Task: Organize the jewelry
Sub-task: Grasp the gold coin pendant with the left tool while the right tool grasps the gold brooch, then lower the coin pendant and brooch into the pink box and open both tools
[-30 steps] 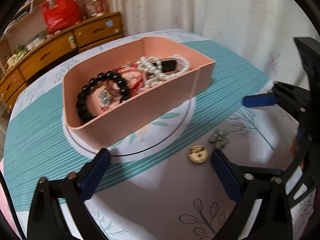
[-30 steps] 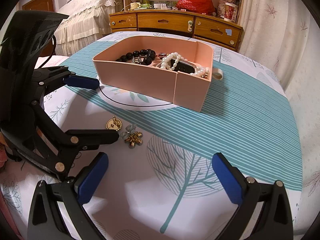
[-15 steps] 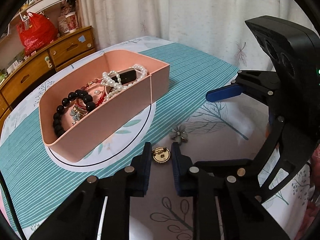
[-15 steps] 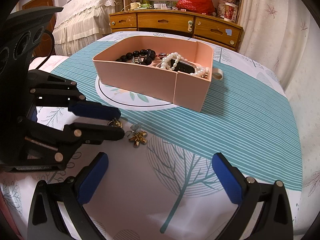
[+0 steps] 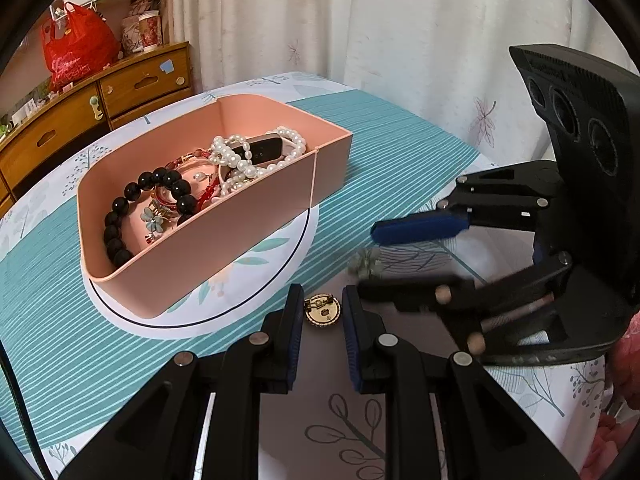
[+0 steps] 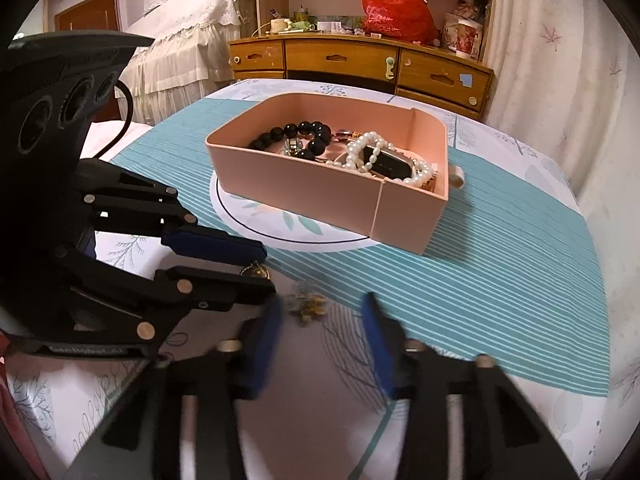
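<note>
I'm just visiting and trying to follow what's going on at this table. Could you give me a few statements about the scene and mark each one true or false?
1. The pink box holds a black bead bracelet and pearls. True.
2. The gold brooch is already inside the box. False: it lies on the tablecloth, between the fingers of the left gripper.
3. The right gripper is over a small flower-shaped piece on the cloth. True; its jaws are closing around it.
4. The box stands on bare wood. False: it stands on a tablecloth with teal stripes.
5. A blue bag sits on the dresser. False: the bag is red.
</note>
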Tool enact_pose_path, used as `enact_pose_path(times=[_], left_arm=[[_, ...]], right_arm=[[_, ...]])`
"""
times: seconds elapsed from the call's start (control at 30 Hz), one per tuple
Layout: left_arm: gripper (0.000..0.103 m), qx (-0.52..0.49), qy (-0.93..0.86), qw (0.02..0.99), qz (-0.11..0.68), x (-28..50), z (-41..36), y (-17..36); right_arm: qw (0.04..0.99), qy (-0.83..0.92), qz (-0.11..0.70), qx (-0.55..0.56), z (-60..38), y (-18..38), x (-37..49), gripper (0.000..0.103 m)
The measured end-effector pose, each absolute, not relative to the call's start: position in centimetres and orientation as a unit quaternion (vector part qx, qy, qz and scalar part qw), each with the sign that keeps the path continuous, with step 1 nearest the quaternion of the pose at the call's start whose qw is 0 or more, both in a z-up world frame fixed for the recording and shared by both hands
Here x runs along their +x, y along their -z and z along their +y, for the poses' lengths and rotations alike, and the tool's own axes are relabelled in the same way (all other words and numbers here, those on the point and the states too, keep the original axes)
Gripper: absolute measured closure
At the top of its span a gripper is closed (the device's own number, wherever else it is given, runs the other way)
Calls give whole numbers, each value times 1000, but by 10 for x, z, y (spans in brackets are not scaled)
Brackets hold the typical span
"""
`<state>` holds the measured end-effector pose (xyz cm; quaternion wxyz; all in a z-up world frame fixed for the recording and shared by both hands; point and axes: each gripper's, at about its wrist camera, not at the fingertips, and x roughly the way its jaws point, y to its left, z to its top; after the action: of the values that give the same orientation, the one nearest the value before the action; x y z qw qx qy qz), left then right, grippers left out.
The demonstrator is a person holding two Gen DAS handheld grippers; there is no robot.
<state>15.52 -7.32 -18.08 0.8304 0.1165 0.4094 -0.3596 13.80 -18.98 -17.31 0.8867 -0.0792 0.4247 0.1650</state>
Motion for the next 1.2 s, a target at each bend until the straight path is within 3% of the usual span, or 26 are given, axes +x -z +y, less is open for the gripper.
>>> enact_pose_path(times=[0.07, 0.53, 0.8, 1.13, 1.17, 1.2], left_arm=[[86, 119, 359, 831, 409, 155, -73, 181], [86, 70, 345, 820, 451, 166, -63, 177], [86, 37, 369, 820, 437, 165, -48, 135], [86, 32, 317, 872, 371, 197, -40, 72], [84, 26, 312, 873, 373, 204, -39, 72], [77, 21, 300, 875, 379, 214, -39, 76]], right_arm=[[888, -162, 425, -75, -190, 173, 139, 82], [862, -168, 478, 20, -211, 162, 147, 85], [873, -165, 452, 85, -233, 118, 152, 85], [907, -119, 400, 53, -224, 69, 184, 85], [908, -124, 397, 53, -221, 68, 188, 84], [909, -125, 394, 51, -218, 68, 193, 84]])
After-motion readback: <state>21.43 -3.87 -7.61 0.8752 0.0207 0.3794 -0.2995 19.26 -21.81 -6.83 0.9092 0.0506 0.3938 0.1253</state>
